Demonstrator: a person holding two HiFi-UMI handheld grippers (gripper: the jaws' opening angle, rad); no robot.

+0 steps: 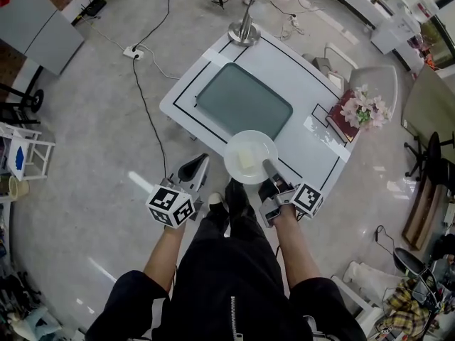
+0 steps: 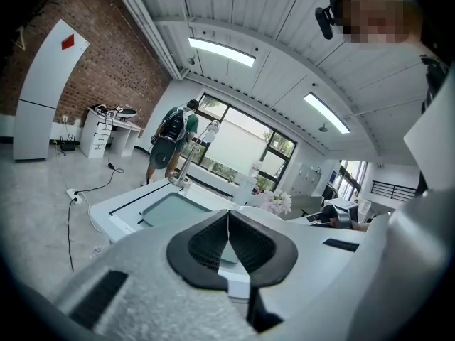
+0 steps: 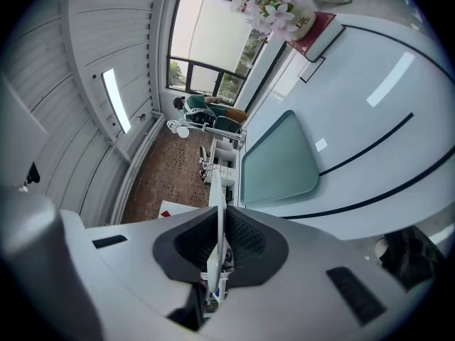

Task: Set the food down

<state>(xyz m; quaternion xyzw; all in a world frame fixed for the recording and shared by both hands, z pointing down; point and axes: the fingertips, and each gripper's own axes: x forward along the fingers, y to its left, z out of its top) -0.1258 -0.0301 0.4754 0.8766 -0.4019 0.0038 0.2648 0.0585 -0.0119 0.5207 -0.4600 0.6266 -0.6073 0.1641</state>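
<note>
Head view shows the left gripper (image 1: 190, 169) on the left. Its fingers are pressed together with nothing in them. It is just beside the plate but does not touch it. Next comes the white plate (image 1: 250, 157) with a pale square of food (image 1: 247, 160) in its middle. The right gripper (image 1: 270, 168) pinches the plate's near rim, so the plate sticks out flat in front of those fingers. Past the plate is the white table (image 1: 284, 66) with its green mat (image 1: 244, 99). I think the plate needs to go forward and down, and the right hand is the one to do it.
</note>
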